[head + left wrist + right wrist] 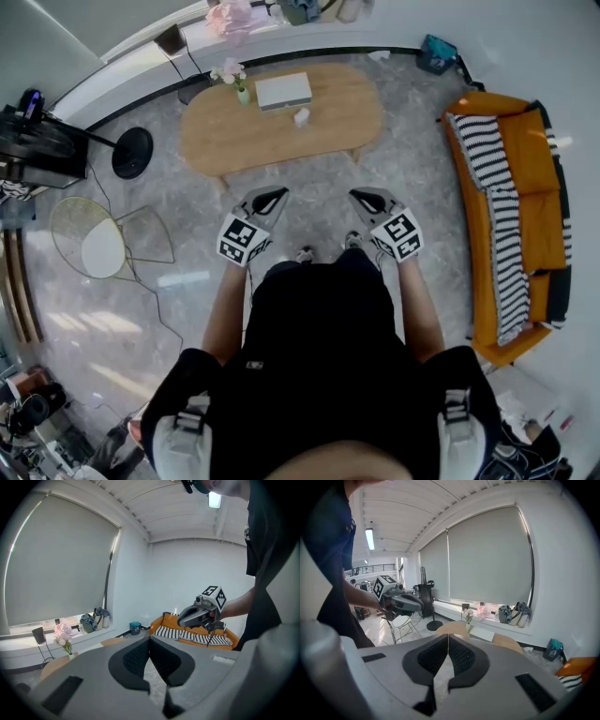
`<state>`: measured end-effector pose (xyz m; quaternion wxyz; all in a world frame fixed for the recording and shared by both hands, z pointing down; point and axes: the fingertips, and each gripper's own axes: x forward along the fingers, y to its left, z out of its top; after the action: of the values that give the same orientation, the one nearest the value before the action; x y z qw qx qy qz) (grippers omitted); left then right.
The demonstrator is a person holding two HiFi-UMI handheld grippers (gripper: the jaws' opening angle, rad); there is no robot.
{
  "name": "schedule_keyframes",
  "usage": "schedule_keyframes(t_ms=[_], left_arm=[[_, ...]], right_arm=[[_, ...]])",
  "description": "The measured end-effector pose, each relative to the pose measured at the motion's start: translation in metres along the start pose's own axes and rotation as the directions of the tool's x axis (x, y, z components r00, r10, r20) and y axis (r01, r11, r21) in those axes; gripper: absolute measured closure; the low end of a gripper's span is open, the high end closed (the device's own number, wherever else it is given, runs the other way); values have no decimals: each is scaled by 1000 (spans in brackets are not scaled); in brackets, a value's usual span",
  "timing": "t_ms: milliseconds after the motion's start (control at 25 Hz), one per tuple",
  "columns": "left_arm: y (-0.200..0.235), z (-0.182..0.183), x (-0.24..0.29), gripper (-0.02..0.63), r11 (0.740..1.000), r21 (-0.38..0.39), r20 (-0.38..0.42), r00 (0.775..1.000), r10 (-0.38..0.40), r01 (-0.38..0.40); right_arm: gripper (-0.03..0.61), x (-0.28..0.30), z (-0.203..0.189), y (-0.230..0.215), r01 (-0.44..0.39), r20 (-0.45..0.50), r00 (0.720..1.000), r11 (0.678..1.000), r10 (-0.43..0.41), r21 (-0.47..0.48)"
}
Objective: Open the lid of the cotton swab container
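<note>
Left gripper (265,201), right gripper (371,201) held near body, fingers squeezed together, holding nothing. Looks like waiting; wooden table (225,141) well apart. Small white tub (301,116), maybe cotton swab container, sits mid-table beside flat white box (283,91), too small to see lid.

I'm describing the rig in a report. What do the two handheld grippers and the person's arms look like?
The left gripper and right gripper match: tapered grey shells, black ribbed pads inside the jaws, and a white cube with black square markers at the rear of each. The person wears a black short-sleeved top; the forearms are bare.
</note>
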<state>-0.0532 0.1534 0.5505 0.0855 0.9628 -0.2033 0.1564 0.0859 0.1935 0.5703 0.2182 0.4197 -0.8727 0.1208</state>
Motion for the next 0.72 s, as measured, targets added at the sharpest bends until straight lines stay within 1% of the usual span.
schedule_keyframes(t_ms=[160,360,480,600,720], left_arm=[[-4,8,13,614,1000,2,-12,1000,22,-22],[-10,20,30,614,998,1,-24,998,56,-56],[-15,28,42,614,996,0,-28,996,90,-90],[-21,37,56,614,992,-2,-26,992,124,-124],[-30,46,69,614,987,-5,-21,987,162,-162]], right_arm=[[581,-6,-5,-16,-12,-10,1000,1000,12,28],[581,-9,-9,-39,-51,10,999,999,51,14],[581,-14,-9,-52,-89,29,996,996,89,-13],[581,-24,-11,-67,-111,15,994,994,111,-26],[581,-37,-27,-85,-130,-11,992,991,129,-34]])
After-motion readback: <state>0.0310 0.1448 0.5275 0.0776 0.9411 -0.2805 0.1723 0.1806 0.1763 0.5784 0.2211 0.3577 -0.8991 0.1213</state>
